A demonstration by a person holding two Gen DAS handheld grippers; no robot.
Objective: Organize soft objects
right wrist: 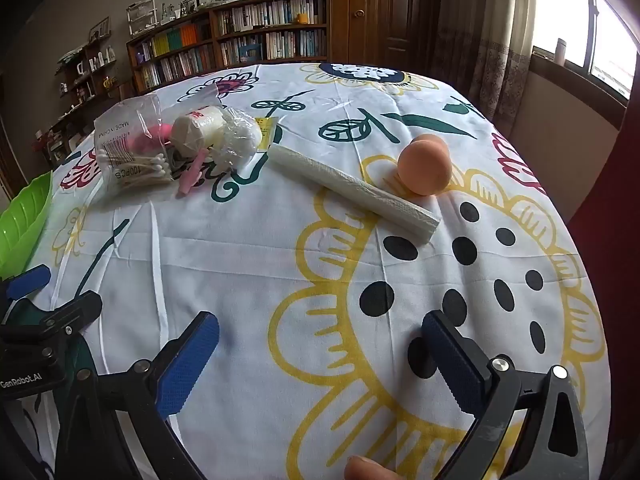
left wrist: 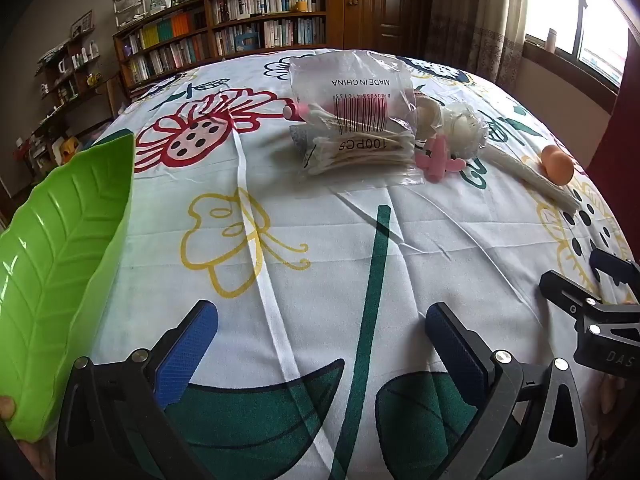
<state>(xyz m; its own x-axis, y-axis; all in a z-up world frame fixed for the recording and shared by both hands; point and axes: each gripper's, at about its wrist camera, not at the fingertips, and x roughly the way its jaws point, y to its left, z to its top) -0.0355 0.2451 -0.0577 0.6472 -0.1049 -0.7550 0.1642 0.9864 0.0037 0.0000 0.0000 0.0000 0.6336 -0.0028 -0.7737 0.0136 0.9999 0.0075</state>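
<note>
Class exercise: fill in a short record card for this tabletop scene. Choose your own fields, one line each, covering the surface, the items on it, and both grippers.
Surface: floral tablecloth
Container: green leaf-shaped dish, left edge
Bagged item: cotton swab bag
Loose items: orange sponge; white rolled sheet; pink foam piece
Left hand-held gripper: open, empty
Right hand-held gripper: open, empty

Flowered tablecloth (right wrist: 248,264), bookshelves (left wrist: 240,28) along the wall, curtained window (right wrist: 580,44) beyond
</note>
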